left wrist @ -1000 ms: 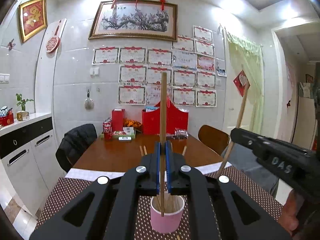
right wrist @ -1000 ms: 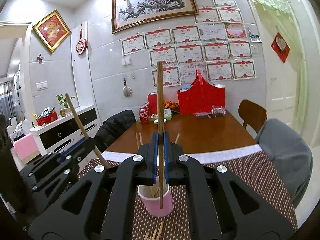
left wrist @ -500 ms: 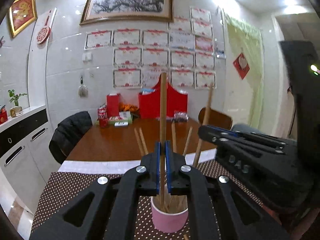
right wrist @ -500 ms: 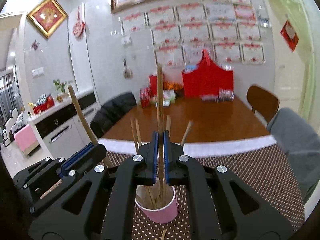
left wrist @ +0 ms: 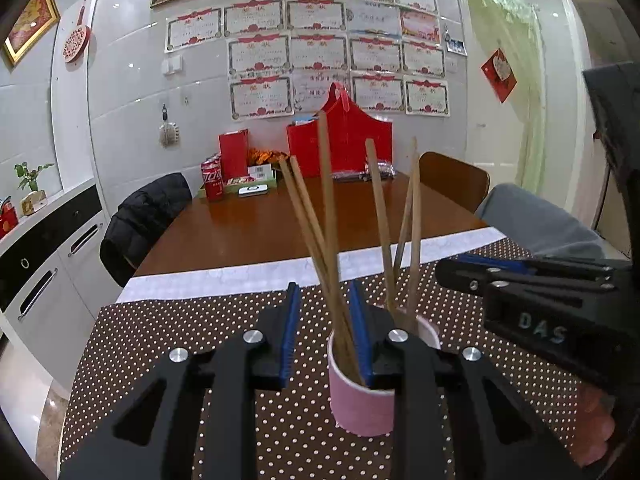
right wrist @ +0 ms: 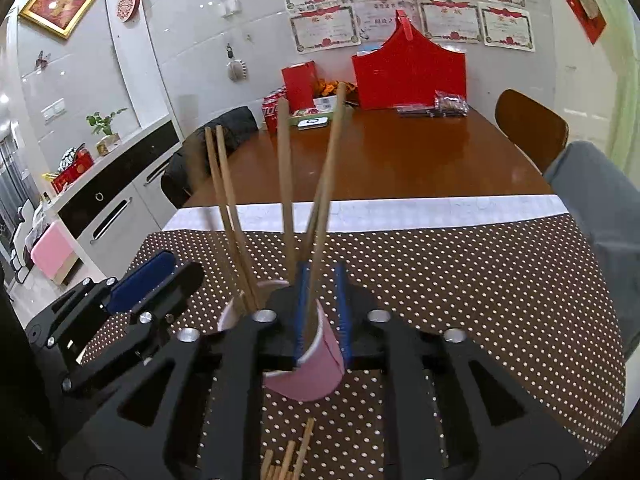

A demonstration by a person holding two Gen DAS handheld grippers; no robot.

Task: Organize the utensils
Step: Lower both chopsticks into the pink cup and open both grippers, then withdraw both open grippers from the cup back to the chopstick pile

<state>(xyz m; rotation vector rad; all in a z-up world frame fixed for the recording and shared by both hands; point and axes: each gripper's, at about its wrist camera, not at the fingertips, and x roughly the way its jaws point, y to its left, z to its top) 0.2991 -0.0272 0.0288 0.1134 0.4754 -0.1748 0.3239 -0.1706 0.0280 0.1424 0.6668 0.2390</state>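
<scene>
Chopsticks (left wrist: 326, 216) look light, stiff, smooth wood, so prone to slipping; best pinched mid-shaft. Cup (left wrist: 362, 396) light too, tips easily. Six now standing in cup on dotted mat (left wrist: 160, 332), more lying loose in front (right wrist: 286, 460). Both left gripper (left wrist: 322, 324) and right gripper (right wrist: 322, 304) just opened partway, sticks dropped in versus clamped upright half a second back.

We are in a home dining room: wooden table (left wrist: 256, 224), chairs (left wrist: 454, 178), framed certificates (left wrist: 320, 52) covering the tiled wall
</scene>
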